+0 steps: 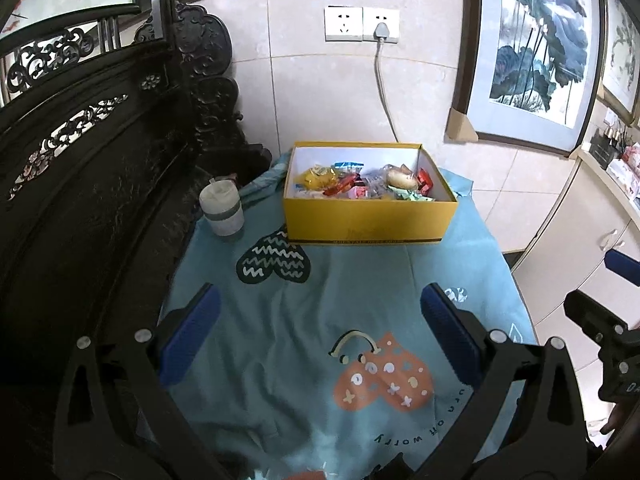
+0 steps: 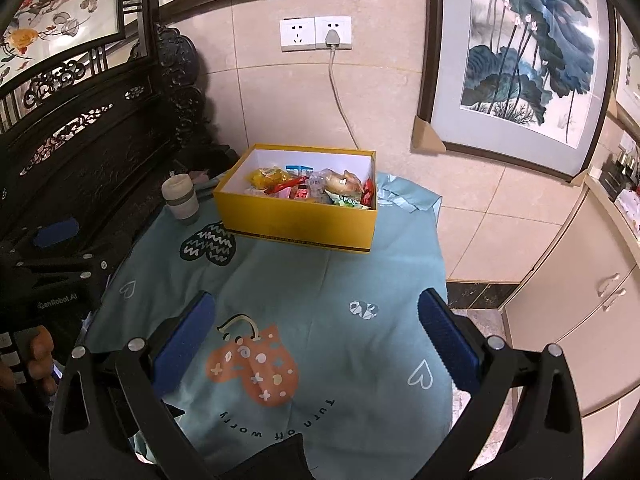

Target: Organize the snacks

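A yellow cardboard box (image 1: 368,220) stands at the far end of the teal-clothed table (image 1: 280,320), also in the right wrist view (image 2: 296,224). Several wrapped snacks (image 1: 360,184) lie inside it, shown too in the right wrist view (image 2: 312,186). My left gripper (image 1: 320,332) is open and empty, hovering over the near part of the cloth. My right gripper (image 2: 316,332) is open and empty, also over the near cloth; its body shows at the right edge of the left wrist view (image 1: 600,328).
A white lidded cup (image 1: 222,210) stands left of the box. Dark carved wooden furniture (image 1: 80,160) borders the table's left side. A tiled wall with sockets (image 1: 360,24) and a hanging cable is behind. Cream cabinets (image 2: 560,300) stand to the right.
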The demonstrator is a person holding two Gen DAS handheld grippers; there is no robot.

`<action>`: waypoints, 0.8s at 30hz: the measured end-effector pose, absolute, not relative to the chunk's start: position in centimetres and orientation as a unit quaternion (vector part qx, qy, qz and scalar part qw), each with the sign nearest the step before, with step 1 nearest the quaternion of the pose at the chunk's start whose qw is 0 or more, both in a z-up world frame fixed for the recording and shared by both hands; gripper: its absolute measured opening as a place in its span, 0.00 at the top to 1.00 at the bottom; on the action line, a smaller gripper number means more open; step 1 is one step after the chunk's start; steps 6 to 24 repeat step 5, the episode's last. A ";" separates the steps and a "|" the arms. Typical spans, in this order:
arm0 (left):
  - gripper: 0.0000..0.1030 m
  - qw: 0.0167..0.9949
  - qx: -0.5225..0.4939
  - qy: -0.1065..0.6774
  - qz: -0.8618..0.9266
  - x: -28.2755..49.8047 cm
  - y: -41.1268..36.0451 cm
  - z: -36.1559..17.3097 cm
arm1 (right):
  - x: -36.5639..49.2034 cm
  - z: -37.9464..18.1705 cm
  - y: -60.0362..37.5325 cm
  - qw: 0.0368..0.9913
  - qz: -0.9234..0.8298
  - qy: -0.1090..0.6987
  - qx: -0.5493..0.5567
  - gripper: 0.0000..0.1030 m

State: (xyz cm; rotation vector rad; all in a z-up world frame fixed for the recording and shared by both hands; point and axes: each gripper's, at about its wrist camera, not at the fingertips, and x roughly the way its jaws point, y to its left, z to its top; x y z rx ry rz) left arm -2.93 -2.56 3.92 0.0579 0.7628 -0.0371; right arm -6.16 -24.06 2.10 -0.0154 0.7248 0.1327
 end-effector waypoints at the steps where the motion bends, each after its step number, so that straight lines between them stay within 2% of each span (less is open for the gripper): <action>1: 0.02 0.927 0.028 0.374 -0.018 -2.9 -2.5 3.9 | -6.2 2.1 -24.0 0.933 0.064 0.354 -0.008 0.01; 24: 0.02 0.925 0.029 0.378 -0.016 -2.8 -2.5 3.7 | -6.3 2.1 -24.1 0.933 0.064 0.353 -0.008 0.01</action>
